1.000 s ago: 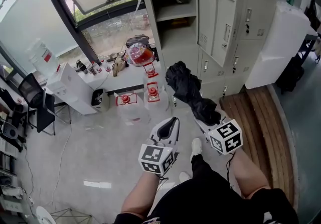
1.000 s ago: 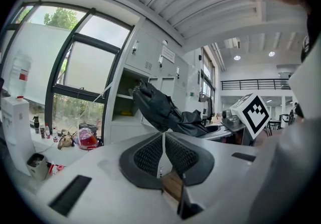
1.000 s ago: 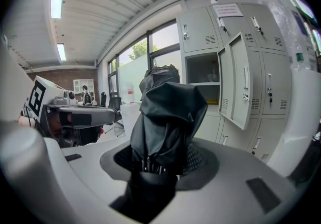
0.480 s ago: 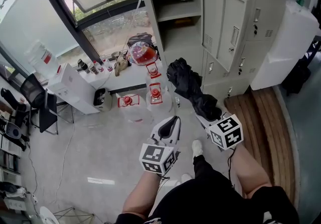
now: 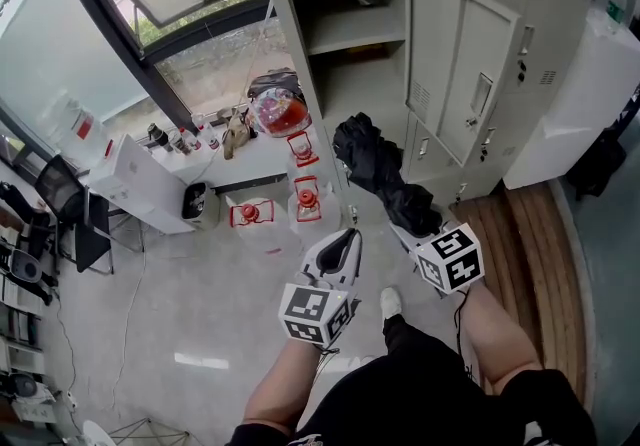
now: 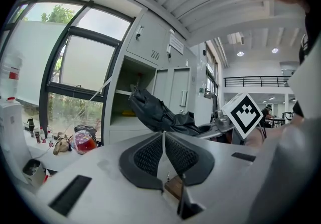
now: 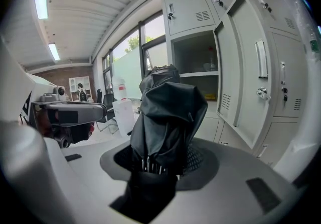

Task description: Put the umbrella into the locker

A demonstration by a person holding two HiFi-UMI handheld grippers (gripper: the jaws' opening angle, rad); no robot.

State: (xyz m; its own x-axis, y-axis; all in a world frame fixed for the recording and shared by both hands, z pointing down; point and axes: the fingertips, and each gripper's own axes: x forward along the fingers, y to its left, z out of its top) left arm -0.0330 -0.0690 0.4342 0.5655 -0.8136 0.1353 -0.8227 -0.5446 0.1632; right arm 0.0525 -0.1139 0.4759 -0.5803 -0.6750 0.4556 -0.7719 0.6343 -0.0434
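Note:
A folded black umbrella (image 5: pixel 380 174) sticks forward out of my right gripper (image 5: pixel 412 229), whose jaws are shut on its lower end; the right gripper view shows the black fabric (image 7: pixel 168 117) wedged between the pads. The umbrella's tip points toward the open locker (image 5: pixel 350 44), a grey compartment with a shelf and its door (image 5: pixel 465 64) swung out to the right. My left gripper (image 5: pixel 342 246) is lower and to the left, jaws shut with nothing between them (image 6: pixel 163 150). The umbrella (image 6: pixel 155 112) also shows in the left gripper view, in front of the locker (image 6: pixel 125 102).
Left of the lockers a low white ledge (image 5: pixel 245 162) carries bags and bottles, with red-capped water jugs (image 5: pixel 305 196) on the floor below. A white cabinet (image 5: pixel 140 184) and a black chair (image 5: pixel 70 214) stand at left. A large white box (image 5: pixel 575 104) stands at right by wooden planks (image 5: pixel 525 244).
Both grippers and the umbrella have come closer to the lockers; the open compartment now looks larger and nearer. The grip on the umbrella is unchanged.

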